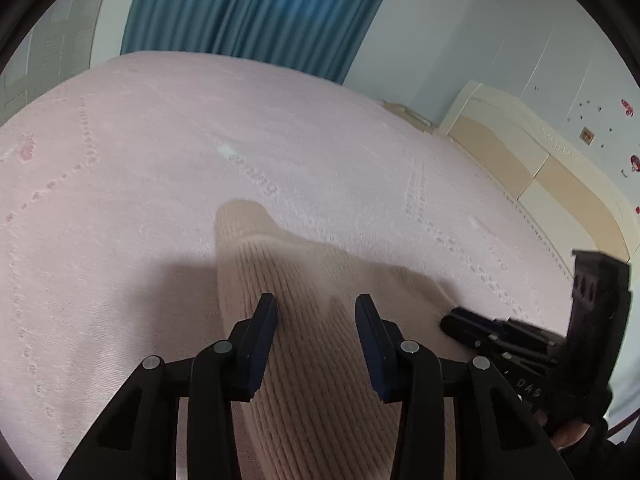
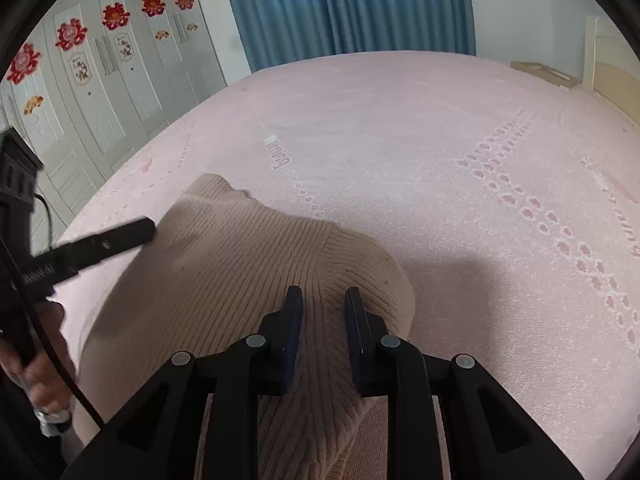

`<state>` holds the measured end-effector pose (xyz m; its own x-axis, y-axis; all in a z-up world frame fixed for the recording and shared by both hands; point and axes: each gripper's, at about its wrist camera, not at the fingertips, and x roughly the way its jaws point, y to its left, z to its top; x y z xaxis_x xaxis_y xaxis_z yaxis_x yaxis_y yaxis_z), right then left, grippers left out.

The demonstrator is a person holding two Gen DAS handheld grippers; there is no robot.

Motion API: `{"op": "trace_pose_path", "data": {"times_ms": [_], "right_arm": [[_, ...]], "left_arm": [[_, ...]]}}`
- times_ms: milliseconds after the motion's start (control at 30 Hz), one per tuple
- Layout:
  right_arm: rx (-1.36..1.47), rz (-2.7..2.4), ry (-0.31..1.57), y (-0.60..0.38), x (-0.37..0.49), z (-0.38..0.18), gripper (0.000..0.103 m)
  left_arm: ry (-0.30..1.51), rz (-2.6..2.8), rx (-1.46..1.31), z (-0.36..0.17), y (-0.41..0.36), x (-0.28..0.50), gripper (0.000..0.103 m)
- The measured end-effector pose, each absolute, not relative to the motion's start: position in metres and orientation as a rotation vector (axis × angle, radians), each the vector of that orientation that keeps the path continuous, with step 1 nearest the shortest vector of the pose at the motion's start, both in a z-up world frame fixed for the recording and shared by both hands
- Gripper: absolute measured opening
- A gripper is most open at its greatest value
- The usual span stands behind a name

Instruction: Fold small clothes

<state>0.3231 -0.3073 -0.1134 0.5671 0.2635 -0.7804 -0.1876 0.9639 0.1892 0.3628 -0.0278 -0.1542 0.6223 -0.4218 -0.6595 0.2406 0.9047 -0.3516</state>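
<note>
A beige ribbed knit garment (image 1: pixel 316 320) lies on the pink bed (image 1: pixel 160 160); it also shows in the right wrist view (image 2: pixel 224 264). My left gripper (image 1: pixel 316 308) is open, its fingers spread just above the knit; whether they touch it I cannot tell. My right gripper (image 2: pixel 323 300) has its jaws partly closed around a raised ridge of the knit. The right gripper also shows in the left wrist view (image 1: pixel 480 326) at the garment's right edge. The left gripper also shows in the right wrist view (image 2: pixel 120 234) at the garment's left edge.
The pink bedspread (image 2: pixel 460 160) spreads wide beyond the garment. A cream headboard (image 1: pixel 532 160) stands at the right. A blue curtain (image 2: pixel 344 8) hangs behind the bed. White wardrobe doors (image 2: pixel 100 72) with red decorations stand at the left.
</note>
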Motion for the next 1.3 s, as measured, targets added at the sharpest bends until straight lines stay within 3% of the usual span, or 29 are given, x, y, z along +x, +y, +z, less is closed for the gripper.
{"op": "trace_pose_path", "data": {"times_ms": [233, 833, 1300], "right_arm": [[0.073, 0.204, 0.937, -0.309, 0.328, -0.129, 0.022], [0.136, 0.205, 0.975, -0.319, 0.333, -0.127, 0.028], [0.005, 0.328, 0.861, -0.284, 0.280, -0.101, 0.033]], "left_arm": [[0.888, -0.299, -0.239, -0.175, -0.028, 0.380, 0.036], [0.854, -0.161, -0.163, -0.167, -0.026, 0.367, 0.043], [0.839, -0.177, -0.145, -0.158, -0.024, 0.331, 0.047]]}}
